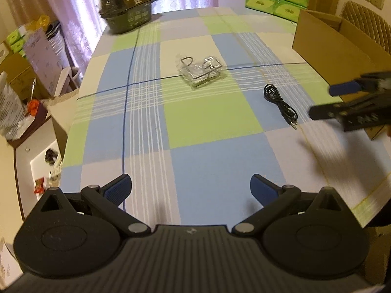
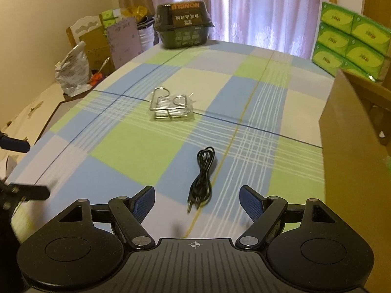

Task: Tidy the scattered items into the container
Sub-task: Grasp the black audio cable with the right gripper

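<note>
The right gripper (image 2: 197,201) hovers low over the table (image 2: 136,151), its blue-padded fingers (image 2: 251,204) spread wide with nothing between them. The coiled black audio cable (image 2: 202,175) lies flat on the checked blue, green and white tablecloth just ahead of the gap, plug end nearest the gripper and roughly centred between the fingers. This alignment suggests the cable is the next pick; the wide spread gives clearance on both sides of the coil before closing.

The left gripper (image 1: 191,190) is also spread apart and empty, held over bare cloth near the table edge, well apart from any item. Its position looks like a standby posture that keeps the working area clear.

Further out, near the table centre, a clear plastic packet holding bent metal wire pieces (image 1: 201,72) lies flat and untouched. The open brown cardboard box (image 2: 354,131) stands at the right-hand side of the table, near the cable, and is judged to be the container; its inside is not visible. A dark green lidded food tub (image 2: 183,25) sits at the far edge.

Judgement: both scattered items remain outside the box.
</note>
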Demonstrator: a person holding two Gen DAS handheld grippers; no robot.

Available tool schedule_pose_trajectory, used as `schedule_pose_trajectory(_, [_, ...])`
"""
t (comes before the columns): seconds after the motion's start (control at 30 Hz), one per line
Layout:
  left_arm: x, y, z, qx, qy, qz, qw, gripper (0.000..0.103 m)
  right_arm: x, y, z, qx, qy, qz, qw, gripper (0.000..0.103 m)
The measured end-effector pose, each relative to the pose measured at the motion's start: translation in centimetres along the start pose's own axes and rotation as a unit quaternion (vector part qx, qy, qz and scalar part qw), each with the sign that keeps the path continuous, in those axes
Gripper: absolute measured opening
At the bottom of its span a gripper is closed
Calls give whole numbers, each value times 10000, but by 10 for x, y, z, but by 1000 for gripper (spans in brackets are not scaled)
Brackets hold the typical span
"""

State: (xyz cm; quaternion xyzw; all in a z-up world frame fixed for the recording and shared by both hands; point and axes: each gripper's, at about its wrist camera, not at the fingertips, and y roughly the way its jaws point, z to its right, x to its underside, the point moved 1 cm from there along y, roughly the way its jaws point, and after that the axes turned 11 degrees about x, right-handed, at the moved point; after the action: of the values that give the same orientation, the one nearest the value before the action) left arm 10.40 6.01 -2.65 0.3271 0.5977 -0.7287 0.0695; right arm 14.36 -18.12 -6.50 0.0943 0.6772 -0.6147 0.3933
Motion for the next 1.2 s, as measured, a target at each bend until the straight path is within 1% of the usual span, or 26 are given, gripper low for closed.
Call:
schedule_pose_trajectory(0.03, [-3, 4, 0, 4, 75, -12, 10000, 101, -2, 8, 1, -2, 2, -32, 10000, 81])
schedule_pose_trajectory(0.07, [-6, 9, 0, 9, 155, -21, 9999, 101, -3, 15, 1, -30, -6, -72, 10000, 65])
schedule_pose_trajectory(0.1, [-9, 14, -1, 23, 223, -17, 9997, 101, -5, 24, 1, -50, -20, -150, 9999, 56])
schedule_pose_trajectory(0.2, [-17, 28, -2, 159, 281, 33, 9995, 101, -5, 42, 1, -46, -69, -213, 9997, 56])
schedule_pose_trajectory(0.33, [-26, 48, -3, 246, 379, 7, 9990, 101, -8, 56, 0, -35, -86, -202, 9998, 55])
schedule_pose_trajectory(0.37, [-29, 52, -3, 261, 426, 4, 9988, 101, -8, 58, -1, -32, -130, -199, 9997, 46])
schedule_pose_trajectory(0.4, [-31, 56, -2, 287, 464, 3, 9985, 101, -8, 61, -3, -22, -172, -211, 9996, 40])
schedule_pose_trajectory(0.43, [-33, 59, -2, 315, 493, 3, 9983, 101, -8, 63, -4, -2, -208, -222, 9995, 37])
schedule_pose_trajectory(0.47, [-35, 62, -2, 340, 527, 11, 9980, 101, -8, 65, -5, -1, -259, -224, 9994, 28])
schedule_pose_trajectory(0.53, [-40, 67, -3, 366, 603, 30, 9975, 101, -7, 65, -8, 67, -406, -164, 9990, 23])
schedule_pose_trajectory(0.67, [-51, 77, -7, 379, 805, 59, 9960, 101, -11, 64, -7, 103, -461, -83, 9989, 18])
schedule_pose_trajectory(0.87, [-86, 99, -11, 330, 1373, 242, 9897, 100, -36, 64, 4, 108, -268, 136, 9995, 17])
schedule_pose_trajectory(1.03, [-117, 123, -17, 313, 1660, 460, 9846, 99, -50, 66, 13, 119, -118, 218, 9996, 17])
schedule_pose_trajectory(1.13, [-128, 138, -19, 281, 1933, 556, 9792, 98, -51, 69, 17, 114, -70, 194, 9997, 17])
schedule_pose_trajectory(1.2, [-132, 149, -20, 279, 2271, 570, 9718, 96, -49, 71, 19, 112, -52, 167, 9998, 17])
